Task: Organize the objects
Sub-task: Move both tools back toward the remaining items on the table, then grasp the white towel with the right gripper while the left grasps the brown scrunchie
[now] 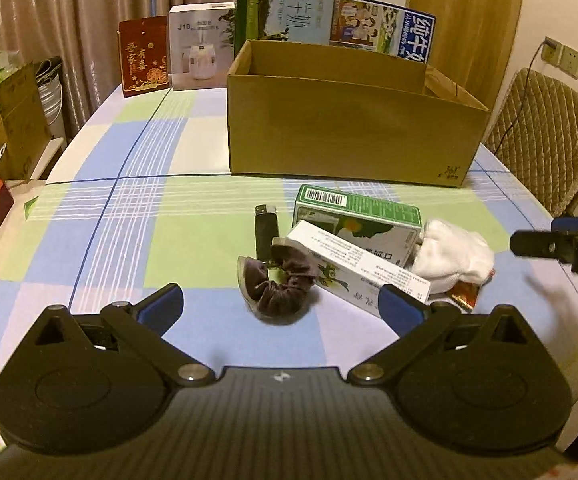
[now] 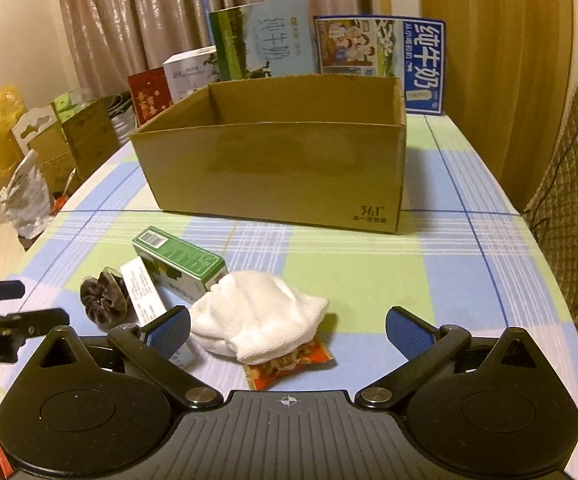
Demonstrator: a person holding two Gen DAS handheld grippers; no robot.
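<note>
Right wrist: right gripper [image 2: 288, 330] wide, empty.

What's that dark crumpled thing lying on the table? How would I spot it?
Start at the big open cardboard box on the checked tablecloth. In front of it lies a small pile; at its left end, beside a white carton, is the hair scrunchie. It alone is dark brown, soft and gathered into a ring.

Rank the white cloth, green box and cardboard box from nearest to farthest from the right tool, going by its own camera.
1. White cloth, just ahead of the right tool, left of centre.
2. Green box, farther left.
3. Cardboard box, at the back.
</note>
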